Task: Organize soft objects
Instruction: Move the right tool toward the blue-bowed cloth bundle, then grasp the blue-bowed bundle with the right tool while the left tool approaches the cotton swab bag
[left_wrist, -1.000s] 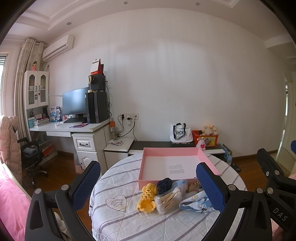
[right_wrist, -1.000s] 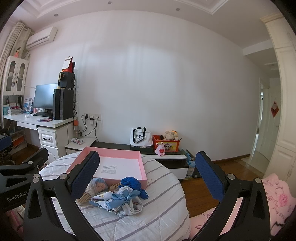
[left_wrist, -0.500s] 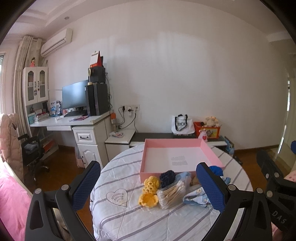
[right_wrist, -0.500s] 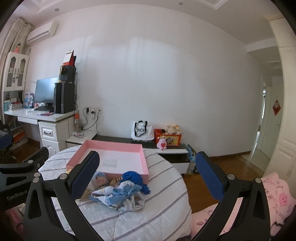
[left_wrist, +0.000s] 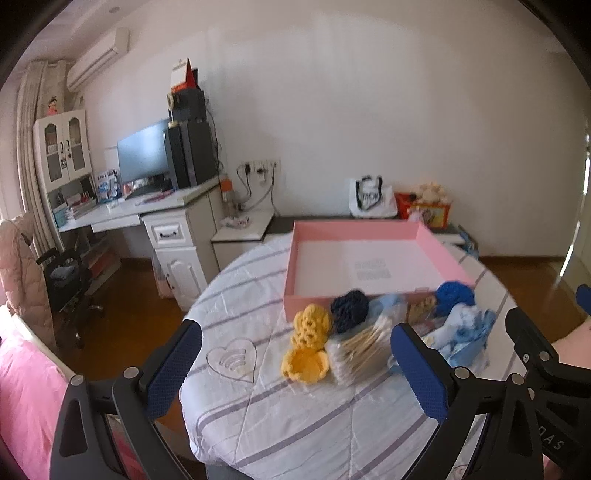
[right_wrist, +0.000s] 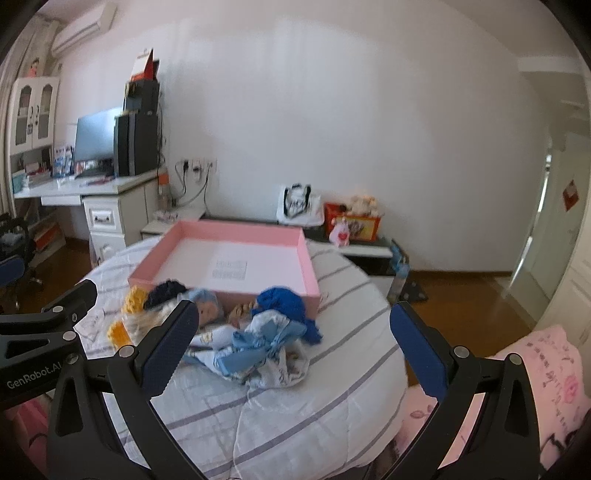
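Left gripper (left_wrist: 295, 363): jaws spread wide, holding nothing, poised short of the pile. Right gripper (right_wrist: 293, 343): likewise spread and empty.

All positions are given against the pink box (left_wrist: 373, 236). Against its near wall lies the pile of soft things. Nearest the left gripper is a yellow crocheted piece (left_wrist: 306, 350), knobbly and cup-shaped. Just beside it lies a clear packet of cotton swabs (left_wrist: 360, 350). A dark navy knitted ball (left_wrist: 349, 310) touches the box wall. Toward the right corner sit a bright blue knitted piece (right_wrist: 284, 304), a doll's head with pale blue hair (right_wrist: 207, 306), and crumpled light blue cloth (right_wrist: 258, 350).

The box is a shallow rigid tray; a printed sheet is the only content visible. It stands on a round table under a striped quilted cover (left_wrist: 295, 413).

Judgement: the first pick is pending. Take outlying pieces first, close gently on yarn, lift clear of the wall before release. The slick packet may slip.
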